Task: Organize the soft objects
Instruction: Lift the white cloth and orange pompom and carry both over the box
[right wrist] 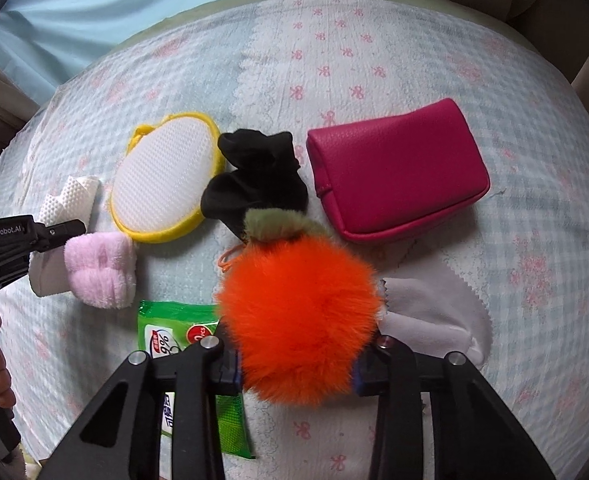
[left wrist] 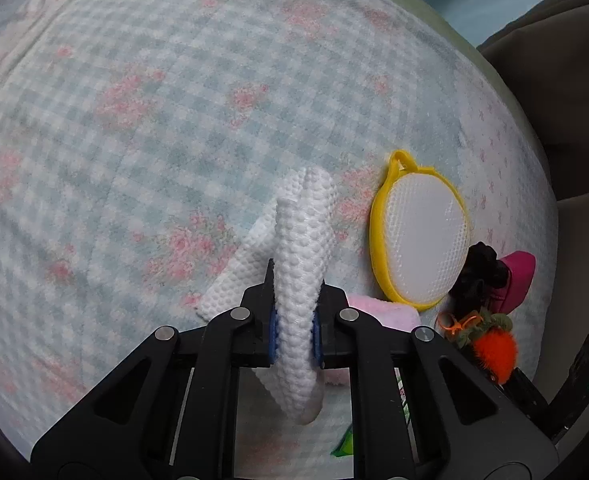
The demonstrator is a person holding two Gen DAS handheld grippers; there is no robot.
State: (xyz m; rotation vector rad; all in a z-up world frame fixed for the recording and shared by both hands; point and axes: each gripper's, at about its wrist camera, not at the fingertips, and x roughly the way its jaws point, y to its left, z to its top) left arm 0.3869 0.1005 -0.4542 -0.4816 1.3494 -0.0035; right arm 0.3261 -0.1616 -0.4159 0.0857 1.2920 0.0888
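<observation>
**Soft fluff and dimpled cloth, one in each grip**

White dimpled cloth (left wrist: pixel 302 264) is folded and limp: light, no stiffness, it will sag and unfold wherever you don't support it. Your left gripper (left wrist: pixel 294 332) has its jaws closed right down on the fold, the blue pads pinching it from both sides. The cloth stands up between the jaws, one end trailing back toward the camera, the other lying ahead on the checked blanket (left wrist: pixel 134 120). A grip on the doubled fold is the better hold; a single layer would likely slip out.

Orange pompom (right wrist: pixel 298 320) is all fur, nearly weightless and very squashy, so judge it will compress a lot before the pads bite. Your right gripper (right wrist: pixel 296 372) has its jaws partly closed around it, pads sunk into the fur on both sides; the ball fills the gap and bulges ahead of the tips. Its green leaf (right wrist: pixel 278 220) and thin orange cord (right wrist: pixel 230 260) stick out beyond the jaws. Take the body, not the cord.

Ahead of the right jaws: black cloth (right wrist: pixel 254 180), magenta pouch (right wrist: pixel 398 176), yellow-rimmed mesh pad (right wrist: pixel 166 188). To their left, pink fluffy piece (right wrist: pixel 98 272) and green wipes pack (right wrist: pixel 174 332), partly under the jaw.
</observation>
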